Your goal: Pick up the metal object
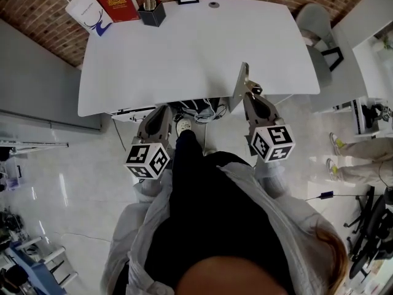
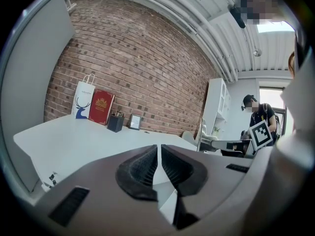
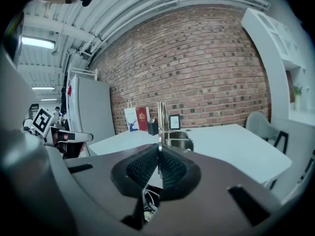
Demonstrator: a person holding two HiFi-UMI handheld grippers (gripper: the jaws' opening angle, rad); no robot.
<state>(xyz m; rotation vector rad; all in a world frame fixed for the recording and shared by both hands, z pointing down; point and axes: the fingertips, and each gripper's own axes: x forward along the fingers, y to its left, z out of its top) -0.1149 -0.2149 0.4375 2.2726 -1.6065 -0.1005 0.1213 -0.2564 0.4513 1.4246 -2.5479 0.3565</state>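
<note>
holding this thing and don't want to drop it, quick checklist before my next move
1. Right claw shut on the thin flat silver metal bracket: ok.
2. Bracket upright between the pads: ok.
3. Left claw shut and empty: ok.
4. Bracket clear of the white table: cannot tell.
5. Table bare beside the bracket, black square pen holder at the far edge: ok.

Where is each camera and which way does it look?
Head view: on the person's head, looking down at table, left claw, right claw, dark top.
Left gripper view: on left claw, facing brick wall across table.
Right gripper view: on right claw gripping metal object, facing same wall.
Shared: red box in all.
</note>
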